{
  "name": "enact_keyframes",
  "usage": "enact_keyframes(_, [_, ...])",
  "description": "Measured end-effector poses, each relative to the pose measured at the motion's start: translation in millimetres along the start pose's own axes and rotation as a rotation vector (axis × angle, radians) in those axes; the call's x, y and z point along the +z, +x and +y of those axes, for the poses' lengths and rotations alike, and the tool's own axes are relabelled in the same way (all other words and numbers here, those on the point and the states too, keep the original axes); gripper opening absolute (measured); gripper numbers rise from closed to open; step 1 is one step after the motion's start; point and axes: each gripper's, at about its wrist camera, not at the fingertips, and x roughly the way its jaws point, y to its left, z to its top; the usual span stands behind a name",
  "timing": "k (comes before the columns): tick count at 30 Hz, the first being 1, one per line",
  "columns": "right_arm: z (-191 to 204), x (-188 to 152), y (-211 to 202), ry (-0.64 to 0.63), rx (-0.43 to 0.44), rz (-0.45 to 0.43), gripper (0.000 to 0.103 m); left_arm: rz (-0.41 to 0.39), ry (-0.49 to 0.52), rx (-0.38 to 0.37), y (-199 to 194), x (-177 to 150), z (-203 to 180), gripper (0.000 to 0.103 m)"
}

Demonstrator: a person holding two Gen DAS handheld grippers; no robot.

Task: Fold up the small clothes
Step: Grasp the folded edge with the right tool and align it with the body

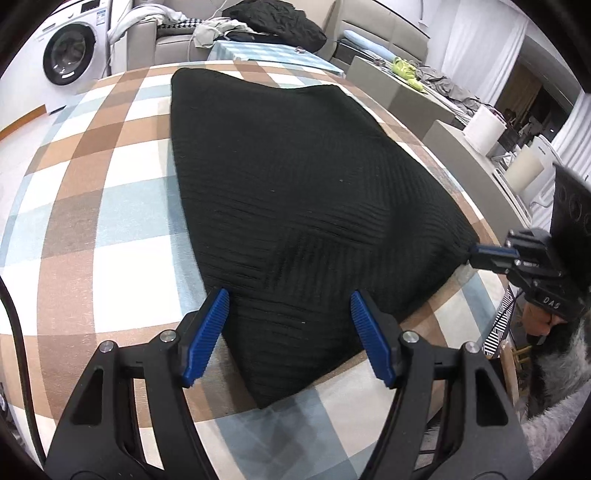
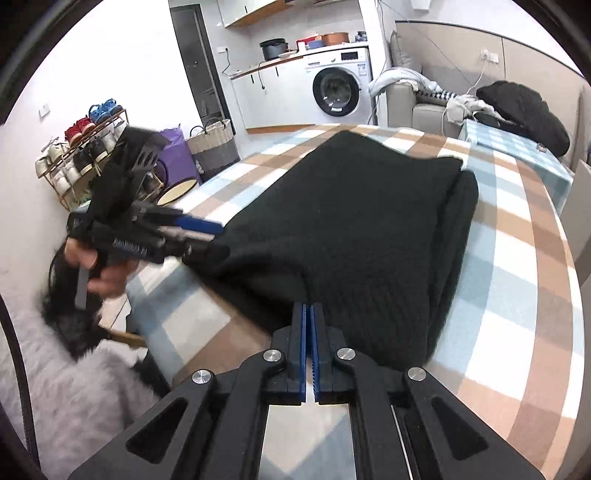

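Observation:
A black knitted garment (image 1: pixel 295 192) lies folded on the checked tablecloth (image 1: pixel 110 199); it also shows in the right wrist view (image 2: pixel 354 229). My left gripper (image 1: pixel 288 306) is open, its blue pads either side of the garment's near corner. In the right wrist view the left gripper (image 2: pixel 207 236) is at the garment's left corner, blurred. My right gripper (image 2: pixel 308 310) is shut on the garment's near edge. In the left wrist view the right gripper (image 1: pixel 476 254) pinches the garment's right corner.
A washing machine (image 2: pixel 340 88) stands beyond the table. A sofa (image 1: pixel 207 33) with piled clothes is behind. A shoe rack (image 2: pixel 77 147) and baskets stand at the left. White containers (image 1: pixel 484 129) sit on a side counter to the right.

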Motion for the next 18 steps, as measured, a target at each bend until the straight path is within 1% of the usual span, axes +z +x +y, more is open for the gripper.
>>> enact_keyframes(1, [-1.5,-3.4,1.6,0.010,-0.011,0.021,0.000,0.003,-0.005,0.005,-0.4,0.1,2.8,0.066])
enact_keyframes(3, [-10.3,-11.4,8.0,0.040,-0.061,0.067,0.000,0.002,-0.013,0.022,-1.4,1.1,6.9,0.066])
enact_keyframes(4, [-12.5,-13.3,9.6,0.054,-0.068,0.082,0.000,0.001,-0.017,0.031,-2.1,1.1,7.7,0.066])
enact_keyframes(6, [-13.3,-10.9,3.6,0.073,-0.056,0.060,0.001,-0.009,-0.026,0.036,-6.2,2.6,7.6,0.066])
enact_keyframes(7, [-11.9,-7.8,-0.5,0.073,-0.051,0.036,0.004,-0.018,-0.023,0.031,-8.5,4.0,5.7,0.066])
enact_keyframes(8, [-9.3,-3.4,-5.7,0.076,-0.042,0.001,0.014,-0.028,-0.013,0.026,-10.6,5.7,2.1,0.066])
enact_keyframes(9, [-8.1,-0.3,-6.9,0.076,-0.033,-0.010,0.020,-0.035,-0.005,0.023,-11.1,7.3,-1.1,0.066])
enact_keyframes(11, [-2.1,5.8,-5.9,0.054,-0.036,-0.035,0.040,-0.049,0.015,0.028,-9.2,12.6,-10.3,0.066])
enact_keyframes(12, [-1.6,8.3,-3.4,0.057,-0.033,-0.047,0.046,-0.055,0.018,0.035,-7.7,14.7,-13.7,0.066])
enact_keyframes(15, [-14.0,15.8,9.7,0.160,-0.038,-0.066,0.047,-0.063,0.034,0.066,3.9,21.9,-27.6,0.066])
enact_keyframes(18, [-23.0,22.4,20.1,0.220,-0.104,-0.074,0.047,-0.045,0.055,0.097,17.4,23.3,-37.4,0.066])
